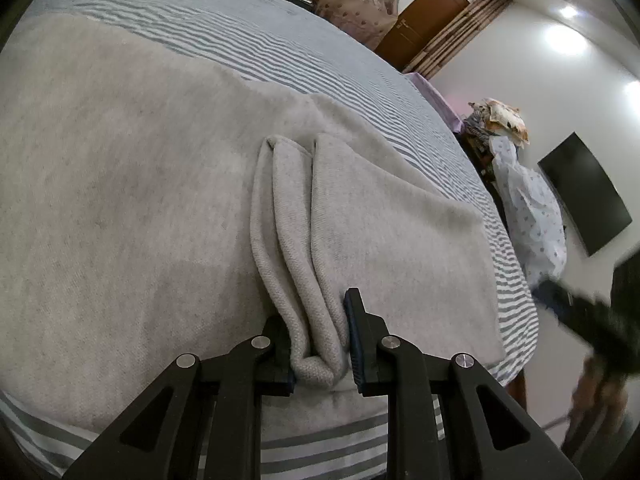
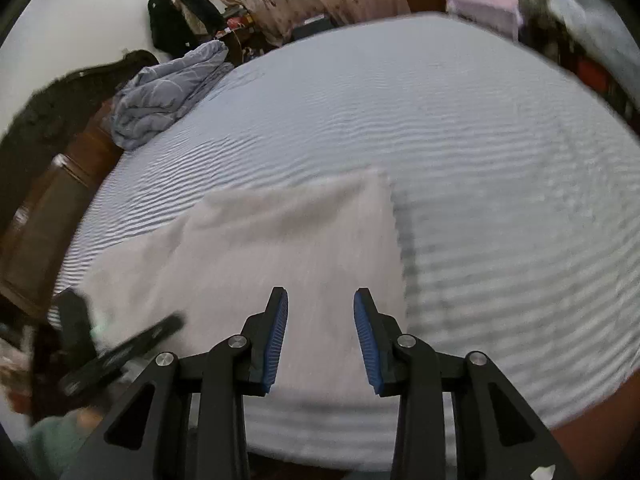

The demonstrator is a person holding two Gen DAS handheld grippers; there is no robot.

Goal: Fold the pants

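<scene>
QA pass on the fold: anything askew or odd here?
Yes. The left gripper pinches a bunched ridge of the grey pants, rumpling an otherwise flat fold. The right gripper is open, holding nothing.

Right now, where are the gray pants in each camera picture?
Left wrist view: the gray pants fill the left and middle, with a bunched fold pinched in the left gripper.
Right wrist view: the pants lie at lower middle, blurred, beyond the open, empty right gripper.
Shared landmark: the striped bedsheet under the pants shows in both views.
</scene>
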